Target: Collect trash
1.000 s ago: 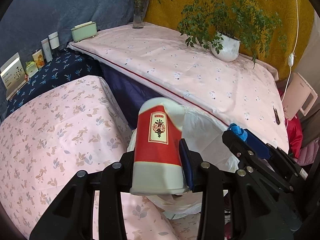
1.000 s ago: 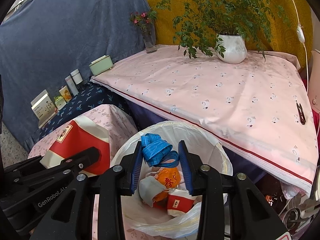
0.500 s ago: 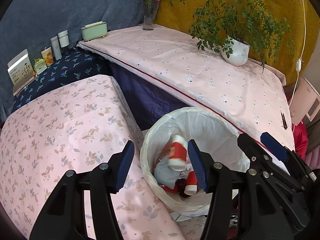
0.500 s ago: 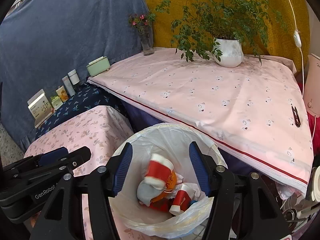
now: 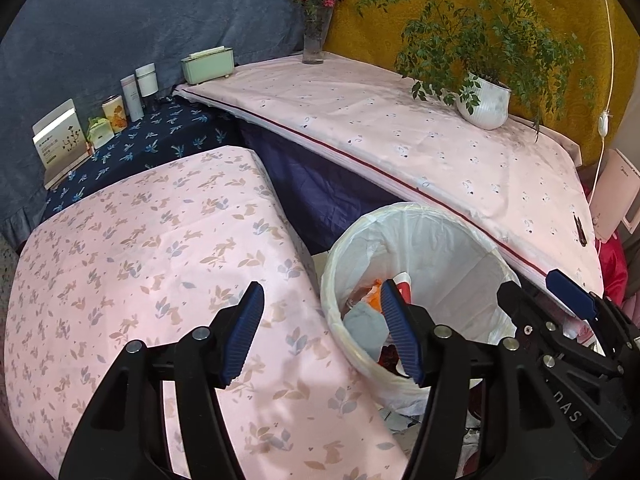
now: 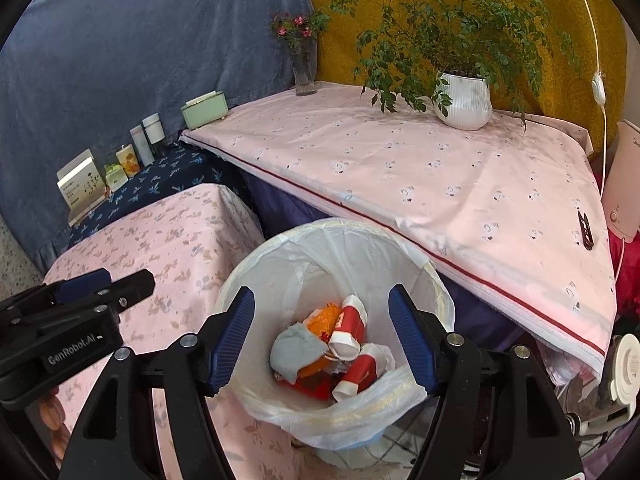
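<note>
A bin lined with a white bag (image 6: 280, 248) stands on the floor between two pink-clothed tables. Inside lie red-and-white paper cups (image 6: 352, 322), an orange wrapper (image 6: 318, 320) and a grey crumpled piece (image 6: 292, 350). My right gripper (image 6: 320, 292) hangs over the bin mouth, jaws opening, nothing between them. My left gripper (image 5: 320, 286) is over the floral table's edge beside the bin rim (image 5: 420, 214); its jaws are also opening and empty. Each gripper shows in the other's view: the right gripper (image 5: 568, 294) and the left gripper (image 6: 100, 286).
The low table with floral pink cloth (image 5: 140, 260) is left of the bin. The larger pink-clothed table (image 5: 400, 140) behind carries a potted plant (image 5: 484, 106), a flower vase (image 5: 314, 40), a green box (image 5: 208, 64) and a black clip (image 6: 585, 232). Bottles and cartons (image 5: 136, 92) line the blue-clothed ledge.
The left gripper let go of a red-and-white cup and the right a blue strap; the cup now lies in the bin. Both jaws widened, and the left gripper shifted left over the floral table.
</note>
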### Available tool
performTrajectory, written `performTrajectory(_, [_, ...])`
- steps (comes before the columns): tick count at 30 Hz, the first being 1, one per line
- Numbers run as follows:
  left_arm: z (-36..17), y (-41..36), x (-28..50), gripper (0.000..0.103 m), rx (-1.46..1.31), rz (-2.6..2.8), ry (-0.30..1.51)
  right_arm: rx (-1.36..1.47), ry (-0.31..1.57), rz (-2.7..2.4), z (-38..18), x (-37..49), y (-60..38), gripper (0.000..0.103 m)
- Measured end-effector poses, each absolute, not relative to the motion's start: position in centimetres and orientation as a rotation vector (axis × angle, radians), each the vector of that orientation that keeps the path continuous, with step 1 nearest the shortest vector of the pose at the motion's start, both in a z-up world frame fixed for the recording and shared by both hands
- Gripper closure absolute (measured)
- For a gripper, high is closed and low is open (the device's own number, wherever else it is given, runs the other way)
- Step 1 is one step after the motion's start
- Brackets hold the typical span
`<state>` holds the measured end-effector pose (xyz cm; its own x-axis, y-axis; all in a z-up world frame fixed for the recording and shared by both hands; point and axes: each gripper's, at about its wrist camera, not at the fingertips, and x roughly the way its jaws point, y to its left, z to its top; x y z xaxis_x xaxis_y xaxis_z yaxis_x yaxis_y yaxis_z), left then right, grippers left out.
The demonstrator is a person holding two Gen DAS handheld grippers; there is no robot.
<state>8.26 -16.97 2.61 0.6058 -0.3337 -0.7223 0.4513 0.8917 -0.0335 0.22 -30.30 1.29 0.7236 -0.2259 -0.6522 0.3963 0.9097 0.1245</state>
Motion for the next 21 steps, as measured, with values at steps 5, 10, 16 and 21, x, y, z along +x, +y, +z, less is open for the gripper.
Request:
performTrajectory(5, [2.3,-15.7,6.7,0.031,0.198,-0.411,0.783,0.258,0.692,-0.362,1.1,-1.3,-29.3,0.021])
performTrajectory(10, [1.9,-14.3,5.3,0.013,0.193,-0.382,0.776,0.235,0.712,-0.37,0.7,-2.6,-28.0,0.018])
performTrajectory(16, [1.0,-12.8,4.4,0.012,0.161,-0.366,0.802,0.249,0.756,-0.377,-0.5,-3.8,-27.4,0.006])
performTrajectory(21, [0.8,-12.0,3.7,0.01,0.138,-0.346,0.795,0.265,0.754,-0.399,-0.9,-4.7,-27.4,0.006])
